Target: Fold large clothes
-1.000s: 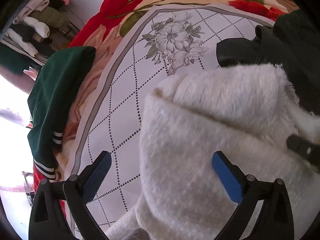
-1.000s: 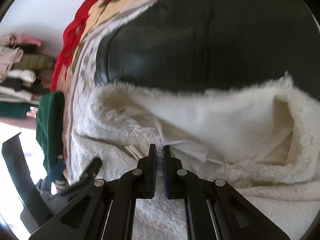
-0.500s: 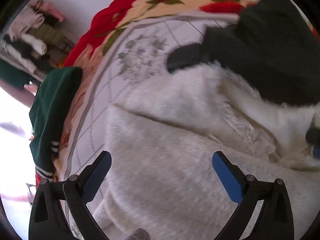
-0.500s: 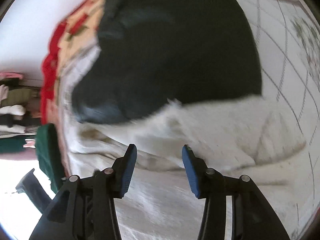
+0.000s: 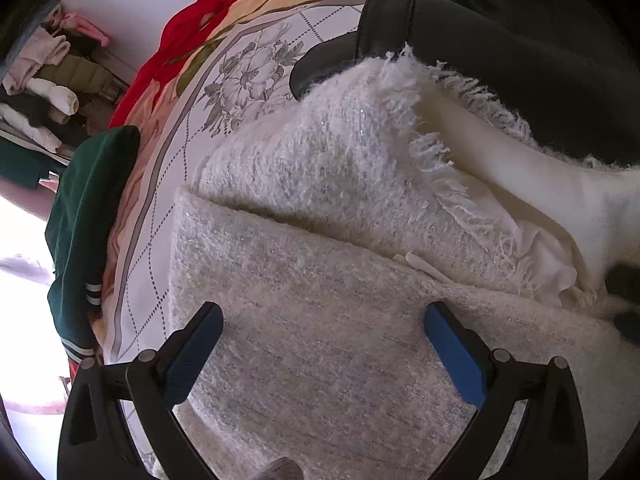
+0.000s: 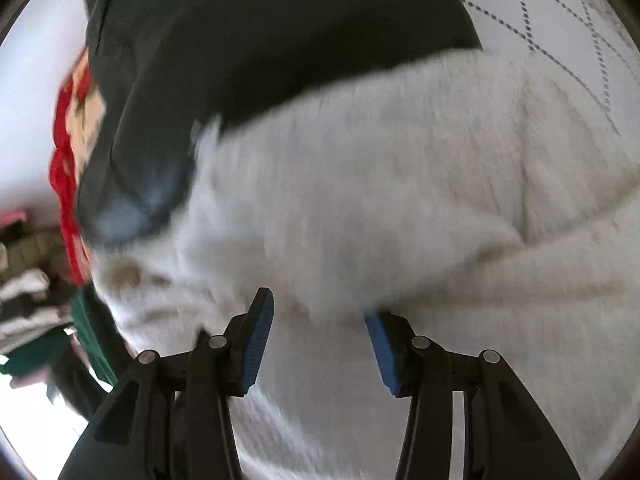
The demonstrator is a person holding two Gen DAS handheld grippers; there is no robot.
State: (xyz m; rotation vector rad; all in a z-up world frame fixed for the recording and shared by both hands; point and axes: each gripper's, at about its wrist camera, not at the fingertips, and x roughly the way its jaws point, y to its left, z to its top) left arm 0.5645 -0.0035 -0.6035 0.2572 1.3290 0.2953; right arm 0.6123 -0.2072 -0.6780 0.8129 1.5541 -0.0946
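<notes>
Fuzzy white sweater spans under my left gripper, fingers wide, empty. Right gripper wide too, blurred. Advice: pinch fold edge ahead, lift evenly.

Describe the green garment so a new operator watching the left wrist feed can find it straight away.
Start from the white bedsheet with its dotted diamond pattern and grey flower print. Follow it to its left border, past the fluffy white sweater. The green garment lies bunched there on the bed's edge; it is the only dark green piece and has white stripes on its cuff, unlike the black jacket at the top right.
</notes>
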